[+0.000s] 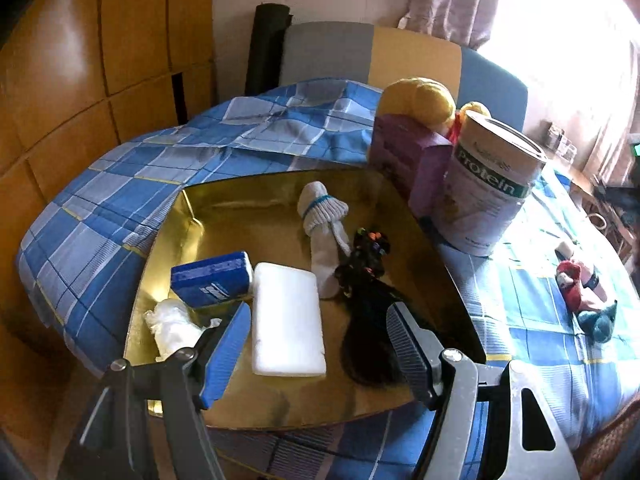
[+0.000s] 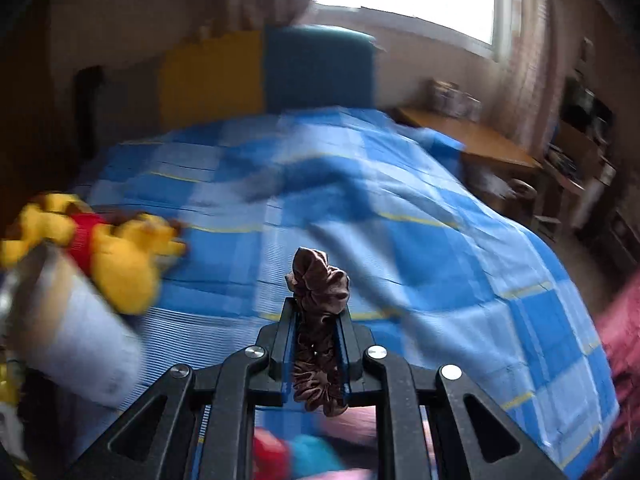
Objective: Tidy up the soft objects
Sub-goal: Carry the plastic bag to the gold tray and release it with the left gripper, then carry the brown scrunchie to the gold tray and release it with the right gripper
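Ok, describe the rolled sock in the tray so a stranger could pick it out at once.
On the blue checked bedspread lies a shallow gold tray. Near its far edge, beside the black hair bundle, is the rolled sock. It alone is ribbed, whitish knit with a thin blue band, unlike the smooth white foam block closer in.

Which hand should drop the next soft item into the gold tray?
Right, probably. The right gripper is already shut on a brown scrunchie. The left gripper hangs over the gold tray with jaws open and empty, so it would need a fresh pickup first.
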A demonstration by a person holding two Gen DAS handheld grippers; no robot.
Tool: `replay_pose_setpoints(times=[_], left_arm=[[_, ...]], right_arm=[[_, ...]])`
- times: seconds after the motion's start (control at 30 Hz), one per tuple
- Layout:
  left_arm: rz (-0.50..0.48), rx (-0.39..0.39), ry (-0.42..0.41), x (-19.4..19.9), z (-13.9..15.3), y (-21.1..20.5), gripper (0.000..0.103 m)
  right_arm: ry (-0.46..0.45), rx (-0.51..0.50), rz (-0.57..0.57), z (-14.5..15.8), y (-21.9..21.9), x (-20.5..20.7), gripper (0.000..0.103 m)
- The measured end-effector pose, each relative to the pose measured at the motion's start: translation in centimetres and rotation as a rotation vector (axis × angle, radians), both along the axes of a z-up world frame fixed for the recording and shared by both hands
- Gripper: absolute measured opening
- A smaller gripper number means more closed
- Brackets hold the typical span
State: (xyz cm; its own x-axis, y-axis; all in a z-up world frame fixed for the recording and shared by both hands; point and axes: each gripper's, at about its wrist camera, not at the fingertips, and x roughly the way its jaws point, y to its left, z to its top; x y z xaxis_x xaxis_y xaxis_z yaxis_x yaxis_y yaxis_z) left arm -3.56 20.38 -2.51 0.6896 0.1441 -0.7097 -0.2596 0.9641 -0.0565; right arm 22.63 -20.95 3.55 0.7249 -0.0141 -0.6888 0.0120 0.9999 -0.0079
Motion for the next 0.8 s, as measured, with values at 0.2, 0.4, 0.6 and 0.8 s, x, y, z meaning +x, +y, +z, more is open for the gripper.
replay_pose_setpoints(times=[0.2,0.4,0.6,0.8], left_arm=[[-0.012,0.000,-0.003,-0.3,0.0,-0.2,0.071],[0.002,0.008,0.003,-0.3,0.0,0.1,0.071],[0.045,-0.003,0.002,-0.4,0.1,1.1,0.071],[0.065,0.004,-0.015,-0.7,0.5,1.5,0.080]], right_arm=[[-0.063,0.026,0.176,3.0,8.9,0.1,0.016],[-0.115,0.071,0.323,5.4,15.1,-1.7,0.016],[-0.140,0.109,0.448,5.8,19.8,-5.0,0.016],[-0.125,0.195,0.538,5.5,21.9,-7.9,0.016]])
